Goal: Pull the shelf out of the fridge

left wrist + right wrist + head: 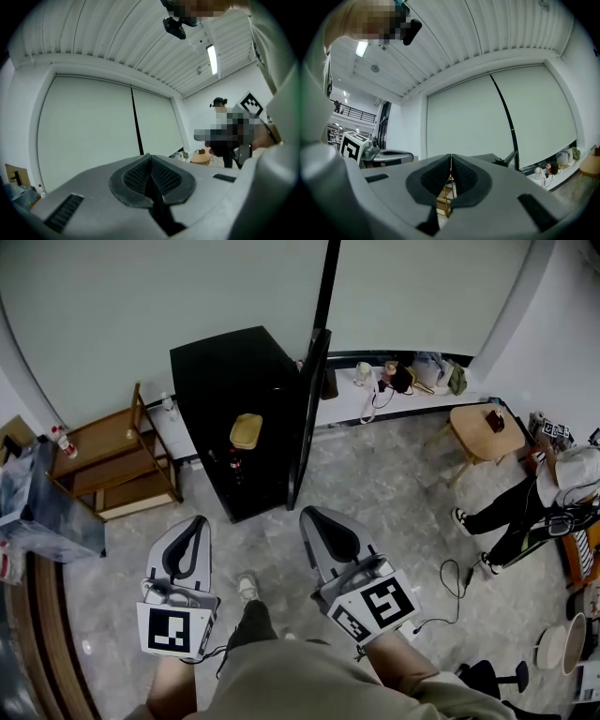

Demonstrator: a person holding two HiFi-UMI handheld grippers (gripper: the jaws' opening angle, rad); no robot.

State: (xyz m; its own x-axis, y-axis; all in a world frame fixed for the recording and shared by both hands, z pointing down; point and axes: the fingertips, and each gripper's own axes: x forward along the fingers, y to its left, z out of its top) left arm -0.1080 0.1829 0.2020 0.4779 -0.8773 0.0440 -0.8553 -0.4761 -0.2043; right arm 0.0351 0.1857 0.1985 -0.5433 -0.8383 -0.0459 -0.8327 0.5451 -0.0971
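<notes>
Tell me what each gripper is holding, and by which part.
Nothing is held. The left gripper and the right gripper both have their jaws shut and empty, short of the black fridge.

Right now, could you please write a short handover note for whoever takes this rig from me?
Left gripper: shut, empty.
Right gripper: shut, empty.
Both are short of the small black fridge, touching nothing.
Its door stands open; a yellow container sits inside. The shelf itself cannot be made out.
Done: door open.
Remaining: reach in, grip the shelf, pull it out.
</notes>
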